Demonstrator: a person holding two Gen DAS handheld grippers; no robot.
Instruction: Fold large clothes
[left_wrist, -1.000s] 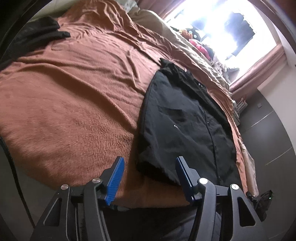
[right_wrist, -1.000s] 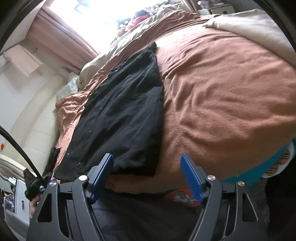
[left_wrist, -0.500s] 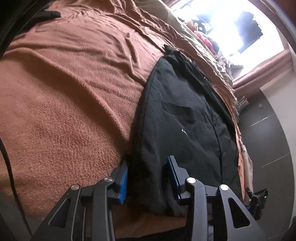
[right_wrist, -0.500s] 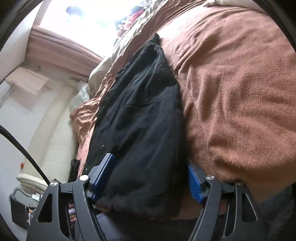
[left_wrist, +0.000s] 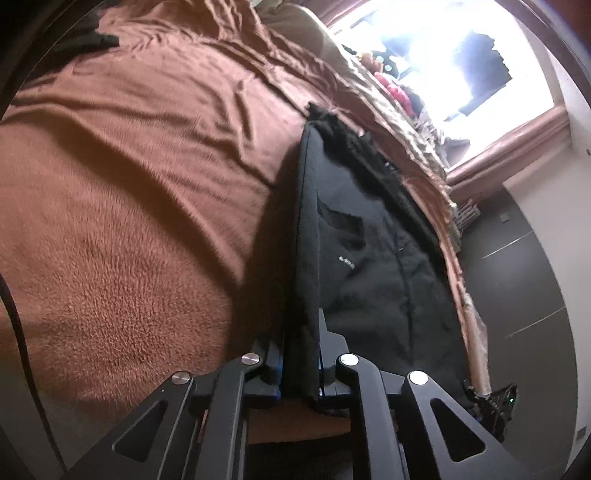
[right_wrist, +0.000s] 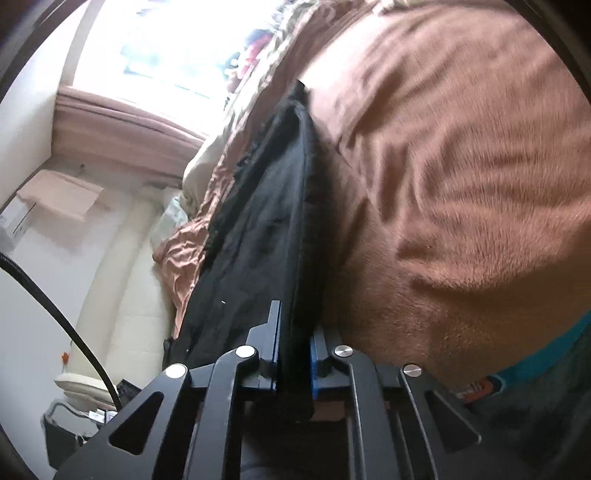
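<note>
Black fabric fills both of your grips: the left gripper (left_wrist: 301, 363) is clamped on the near hem of the black shirt (left_wrist: 373, 258), and the right gripper (right_wrist: 293, 363) is clamped on the same hem at the other corner, each with a thick ridge of cloth squeezed between its blue pads (right_wrist: 275, 350). The shirt (right_wrist: 258, 236) lies lengthwise on the brown blanket (left_wrist: 129, 184) of the bed, its collar end toward the bright window (left_wrist: 461, 55), its side panels apparently already turned in so it forms a long narrow strip.

The step in hand looks like the bottom-to-top fold, so lift both corners together — level, at the same height — and carry them toward the collar in one arc. Keep the hem taut between your two hands; if one side leads, the strip will skew and the edges will not line up. Raise only enough for the cloth to clear itself, since the plush blanket is likely to drag on the underside and pull the tucked panels loose.

Each grip seems to hold several layers, which is what you want, but a slipping inner layer could spoil the crease — so move steadily, not fast. Lay the hem down just short of the collar, press lightly, and only then let the fingers part.
</note>
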